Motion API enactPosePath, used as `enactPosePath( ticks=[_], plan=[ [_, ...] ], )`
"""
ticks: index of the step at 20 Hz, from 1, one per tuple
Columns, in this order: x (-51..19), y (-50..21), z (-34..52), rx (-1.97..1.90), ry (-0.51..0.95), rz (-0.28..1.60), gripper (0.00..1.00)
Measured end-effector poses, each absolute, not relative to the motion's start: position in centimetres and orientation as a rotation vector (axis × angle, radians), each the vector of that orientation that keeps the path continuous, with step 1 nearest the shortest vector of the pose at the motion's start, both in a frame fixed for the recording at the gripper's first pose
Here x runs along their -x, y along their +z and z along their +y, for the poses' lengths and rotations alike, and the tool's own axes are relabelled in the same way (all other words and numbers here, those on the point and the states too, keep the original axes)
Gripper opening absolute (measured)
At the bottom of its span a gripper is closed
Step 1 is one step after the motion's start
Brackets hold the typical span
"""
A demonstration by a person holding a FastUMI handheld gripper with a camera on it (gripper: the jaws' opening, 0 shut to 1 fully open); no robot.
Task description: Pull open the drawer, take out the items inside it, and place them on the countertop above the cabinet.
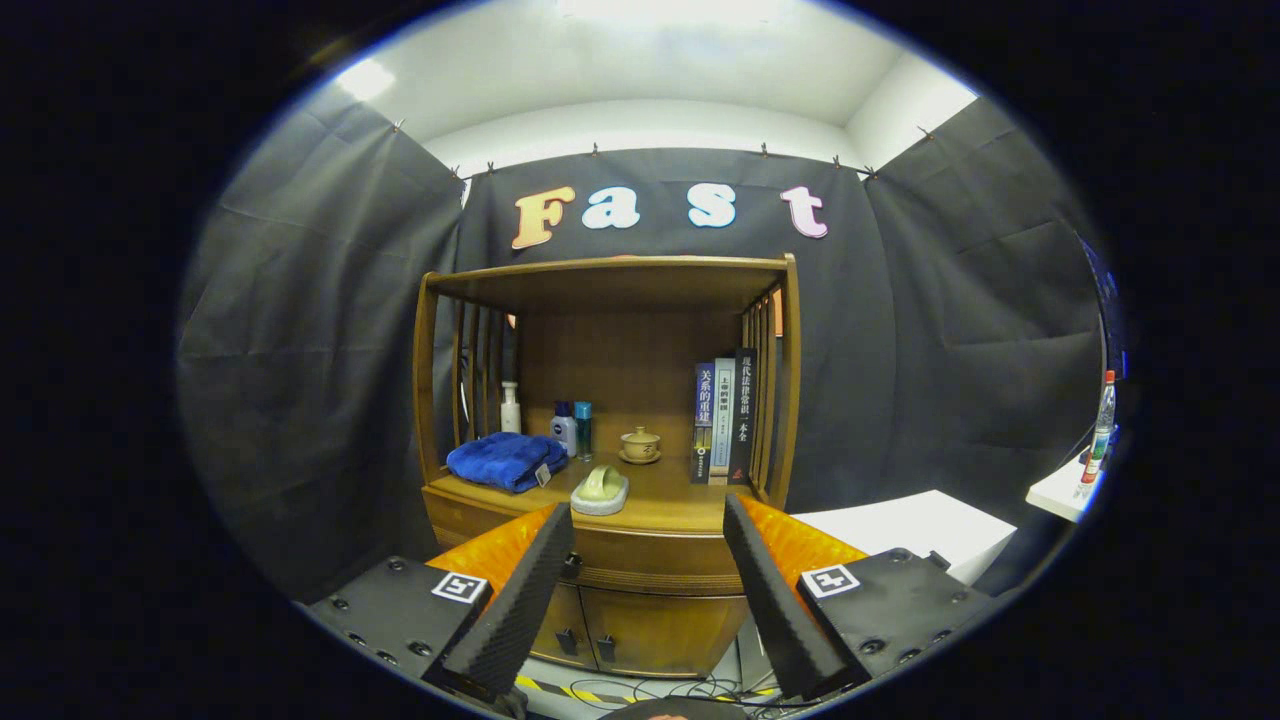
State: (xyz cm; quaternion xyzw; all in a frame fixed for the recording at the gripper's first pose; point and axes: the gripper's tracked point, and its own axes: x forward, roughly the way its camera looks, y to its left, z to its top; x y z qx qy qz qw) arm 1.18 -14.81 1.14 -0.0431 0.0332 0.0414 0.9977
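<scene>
The hand-held gripper (648, 520) is hovering with its two fingers (520, 600) spread wide apart, gripping nothing, the gap between them framing the front of a wooden cabinet (640, 600). Just ahead of the fingertips the drawer (650, 555) is sitting under the cabinet's top and appears closed, though the fingers are hiding both of its ends, so its contents are not visible. Below the drawer two cabinet doors (620, 630) are standing shut, and cables (680, 688) are trailing across the floor beneath them, next to a strip of striped tape (560, 690).

Beyond the fingertips the surface (670, 500) above the drawer is carrying several things. Nearest the front edge a pale slipper-shaped object (600, 490) is lying, and to its left a folded blue towel (507, 460) is resting. Behind the towel a white pump bottle (510, 408) is standing, with two smaller bottles (573, 428) just beside it. Near the middle a small lidded cup (640, 445) is sitting on a saucer, and to its right a row of books (725, 420) is standing upright against the slatted side of the open shelf frame (600, 275).

Off to the right a white table (900, 525) is standing well apart from the cabinet, and farther right a clear bottle with a red cap (1102, 425) is standing on another white ledge.
</scene>
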Motion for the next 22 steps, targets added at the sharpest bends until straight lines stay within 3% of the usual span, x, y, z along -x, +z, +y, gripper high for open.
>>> enactPosePath(
  ticks=[22],
  plan=[
    [-0.9,1.8,-18.8,0.024,0.028,0.067,0.98]
  ],
)
